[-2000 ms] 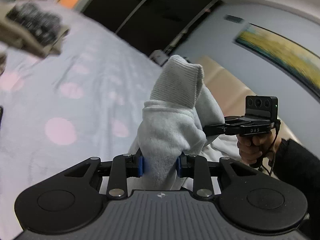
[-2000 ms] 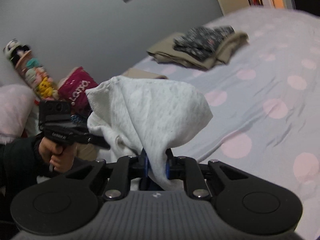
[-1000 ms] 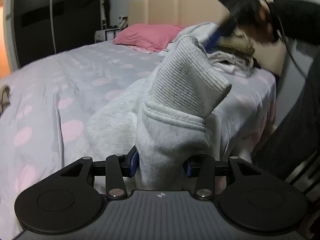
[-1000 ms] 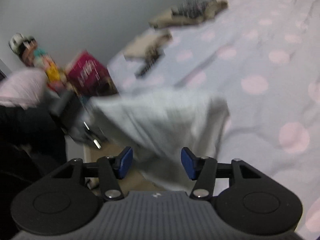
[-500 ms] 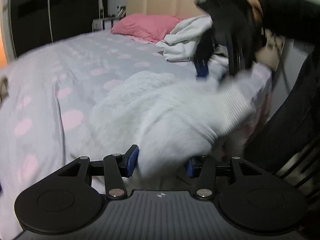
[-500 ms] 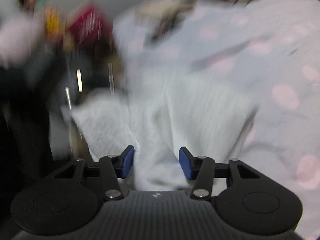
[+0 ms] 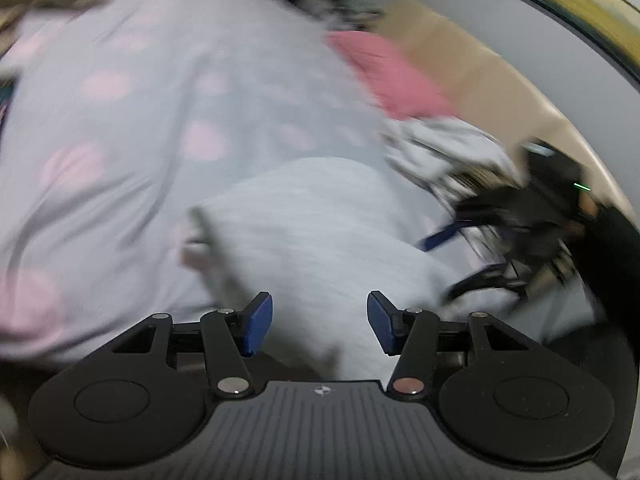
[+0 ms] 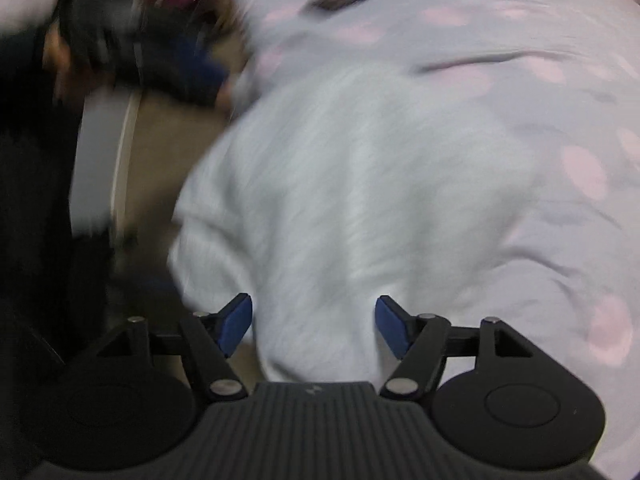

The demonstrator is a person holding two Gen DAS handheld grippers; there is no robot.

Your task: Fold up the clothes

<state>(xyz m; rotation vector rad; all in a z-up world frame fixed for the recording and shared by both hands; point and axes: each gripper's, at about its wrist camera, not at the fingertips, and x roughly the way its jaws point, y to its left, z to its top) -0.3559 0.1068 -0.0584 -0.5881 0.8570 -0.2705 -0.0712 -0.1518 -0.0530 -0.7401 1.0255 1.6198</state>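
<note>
— Near the bed's [image 8: 560,92] side edge: pale grey garment [image 8: 360,184] spread flat, probably laid out so for folding?

— Seems so. Soft, fleecy, much blurred. Left gripper [image 7: 319,323] with jaws apart, holding nothing; right gripper [image 8: 315,326] likewise apart, just over the garment's near hem.

— Folded already?

— Cannot tell.

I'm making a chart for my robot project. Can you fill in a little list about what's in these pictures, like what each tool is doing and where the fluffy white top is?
left tool: open, holding nothing
right tool: open, holding nothing
white top: lying spread on the bed, under both tools
bed cover: pale with pink dots
pink pillow: near the headboard
other clothes: heap beside the pillow
picture sharpness: blurry, fine detail unclear
</note>
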